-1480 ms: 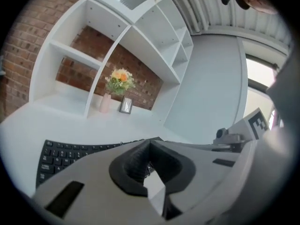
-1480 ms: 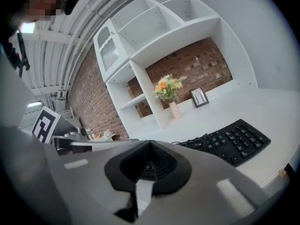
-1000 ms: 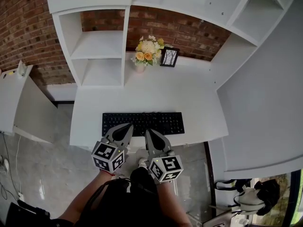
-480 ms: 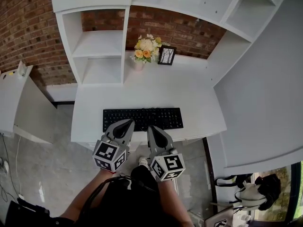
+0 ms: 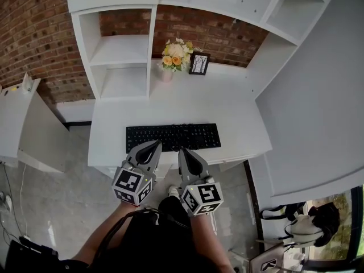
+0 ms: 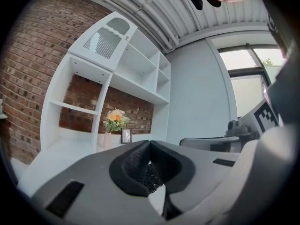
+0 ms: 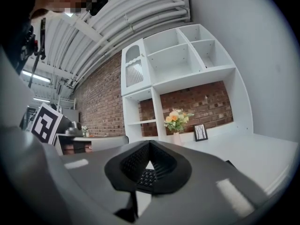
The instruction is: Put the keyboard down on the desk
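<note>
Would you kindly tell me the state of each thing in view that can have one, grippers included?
keyboard: lying flat on the desk, near its front edge, not gripped.
left gripper: jaws shut, nothing held, tips by the keyboard's front edge.
right gripper: jaws shut, nothing held.
vase of flowers: upright at the back of the desk.
picture frame: standing upright beside the vase.

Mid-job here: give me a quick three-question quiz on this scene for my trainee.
1. Where does the keyboard lie? A) on the desk B) on a shelf C) on the floor
2. True or false: the left hand-held gripper and the right hand-held gripper are both shut.
3. Fill in: in the head view, the flowers stand to the ____ of the picture frame.
Key: 1 A; 2 true; 3 left.
</note>
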The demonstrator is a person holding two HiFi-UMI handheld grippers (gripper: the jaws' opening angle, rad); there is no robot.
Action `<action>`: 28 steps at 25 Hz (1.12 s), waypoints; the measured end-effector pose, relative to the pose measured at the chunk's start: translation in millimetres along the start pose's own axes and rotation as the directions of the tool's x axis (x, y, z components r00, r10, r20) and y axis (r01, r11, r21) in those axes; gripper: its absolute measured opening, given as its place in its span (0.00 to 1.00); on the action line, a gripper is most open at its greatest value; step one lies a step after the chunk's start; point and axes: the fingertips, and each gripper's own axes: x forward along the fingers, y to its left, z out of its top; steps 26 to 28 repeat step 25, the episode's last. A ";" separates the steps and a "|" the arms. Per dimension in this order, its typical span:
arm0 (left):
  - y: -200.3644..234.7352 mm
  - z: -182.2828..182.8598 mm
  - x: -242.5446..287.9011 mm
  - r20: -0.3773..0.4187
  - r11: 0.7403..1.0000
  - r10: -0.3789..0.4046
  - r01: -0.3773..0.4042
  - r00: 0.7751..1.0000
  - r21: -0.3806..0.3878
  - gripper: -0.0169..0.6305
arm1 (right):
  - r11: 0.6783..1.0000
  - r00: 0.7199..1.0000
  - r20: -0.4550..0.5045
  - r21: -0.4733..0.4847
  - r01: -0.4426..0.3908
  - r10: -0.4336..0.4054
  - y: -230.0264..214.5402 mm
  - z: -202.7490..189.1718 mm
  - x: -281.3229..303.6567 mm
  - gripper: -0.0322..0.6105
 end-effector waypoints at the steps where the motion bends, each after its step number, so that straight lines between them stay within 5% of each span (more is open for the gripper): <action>1: -0.7 -0.5 -2.1 0.000 1.000 -0.001 0.001 1.000 0.000 0.01 | 1.000 1.000 0.002 0.000 0.003 -0.003 1.1 -0.3 -1.9 0.05; 28: -15.5 -9.3 -25.6 -0.009 0.999 -0.052 0.052 0.999 0.015 0.01 | 0.996 0.995 0.084 -0.068 0.064 -0.058 22.7 9.3 -32.4 0.05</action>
